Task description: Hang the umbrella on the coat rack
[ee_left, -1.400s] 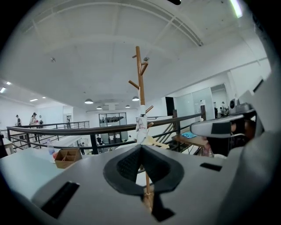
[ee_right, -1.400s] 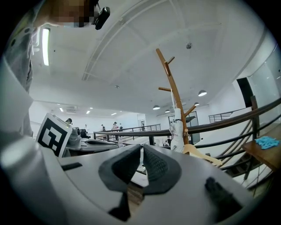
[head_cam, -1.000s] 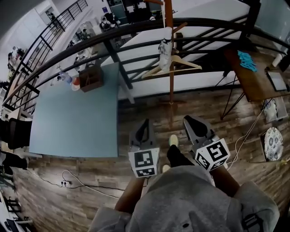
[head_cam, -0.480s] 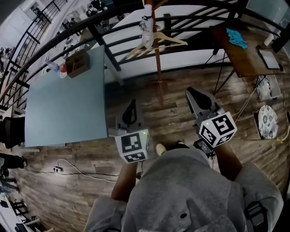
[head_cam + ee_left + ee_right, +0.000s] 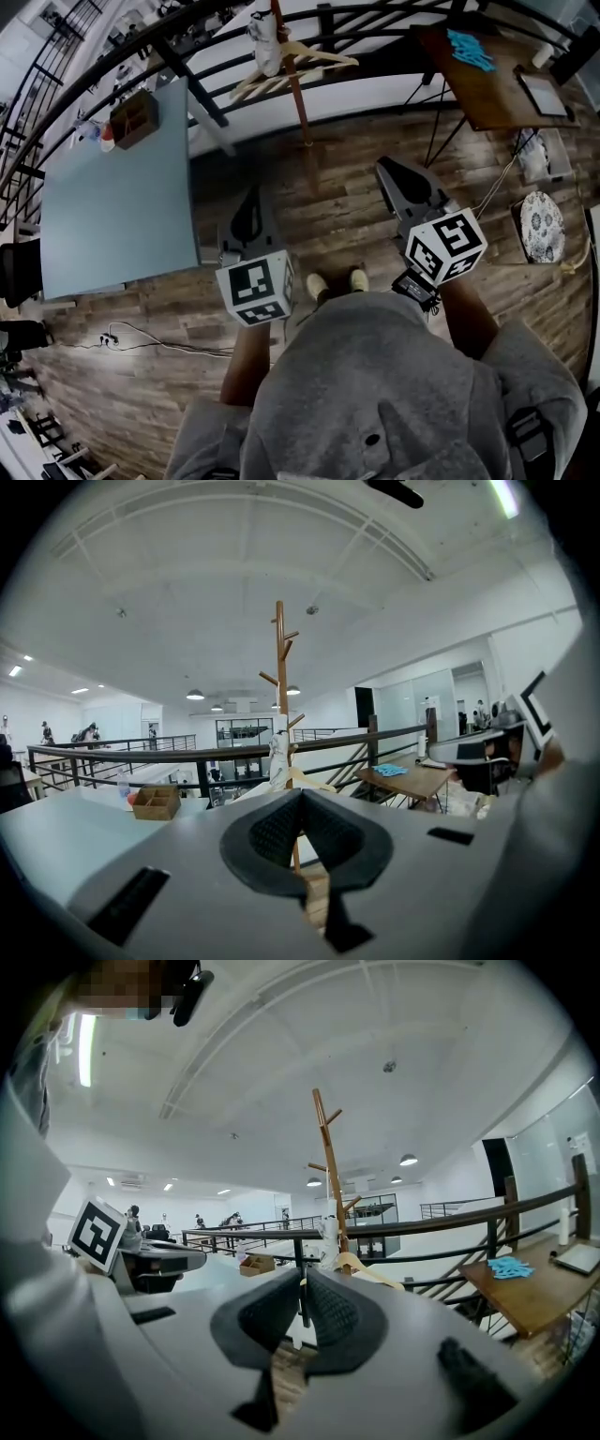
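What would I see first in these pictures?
The grey left gripper and right gripper, each with a black-and-white marker cube, sit shut and empty mid-picture in the head view. Beyond them a tall wooden coat rack stands by the black railing, a pale blue table to its left.

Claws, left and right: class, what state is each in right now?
Left claw: closed, holding nothing.
Right claw: closed, holding nothing.

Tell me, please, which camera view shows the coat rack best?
The left gripper view: the coat rack stands upright and centred, pegs clear. The right gripper view shows it leaning; the head view sees it steeply from above, its top cut off.
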Available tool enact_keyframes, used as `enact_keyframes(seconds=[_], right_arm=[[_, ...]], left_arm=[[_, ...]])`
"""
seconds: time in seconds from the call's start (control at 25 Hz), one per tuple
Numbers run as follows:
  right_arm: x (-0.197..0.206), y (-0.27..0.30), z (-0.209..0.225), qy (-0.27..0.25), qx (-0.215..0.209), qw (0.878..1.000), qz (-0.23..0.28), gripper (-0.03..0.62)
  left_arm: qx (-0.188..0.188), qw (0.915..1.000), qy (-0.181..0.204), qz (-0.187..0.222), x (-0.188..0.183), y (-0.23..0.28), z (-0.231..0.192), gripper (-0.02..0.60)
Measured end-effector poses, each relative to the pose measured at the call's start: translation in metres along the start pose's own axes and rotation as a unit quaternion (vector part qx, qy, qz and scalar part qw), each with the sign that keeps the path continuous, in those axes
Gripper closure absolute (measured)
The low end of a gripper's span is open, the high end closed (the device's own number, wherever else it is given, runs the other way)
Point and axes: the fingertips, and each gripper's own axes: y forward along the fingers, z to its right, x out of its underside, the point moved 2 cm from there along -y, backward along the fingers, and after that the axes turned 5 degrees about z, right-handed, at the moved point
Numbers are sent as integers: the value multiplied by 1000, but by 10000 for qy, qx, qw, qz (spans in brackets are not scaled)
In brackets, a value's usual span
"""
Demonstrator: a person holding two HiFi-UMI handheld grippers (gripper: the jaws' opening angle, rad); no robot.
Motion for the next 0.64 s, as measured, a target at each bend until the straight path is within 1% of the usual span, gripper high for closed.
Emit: enact_keyframes(seconds=[0.12, 0.28, 0.64], right_arm=[[3, -3, -1, -6, -32, 10000, 1, 559], [6, -7, -4, -36, -76, 10000, 36, 559], [2, -2, -14, -74, -146, 9999, 34, 559]], left_arm=[[34, 10000, 6, -60, 6, -2, 6, 566], [45, 10000, 14, 2, 8, -6, 11, 566], [63, 10000, 23, 3, 4, -6, 5, 566]])
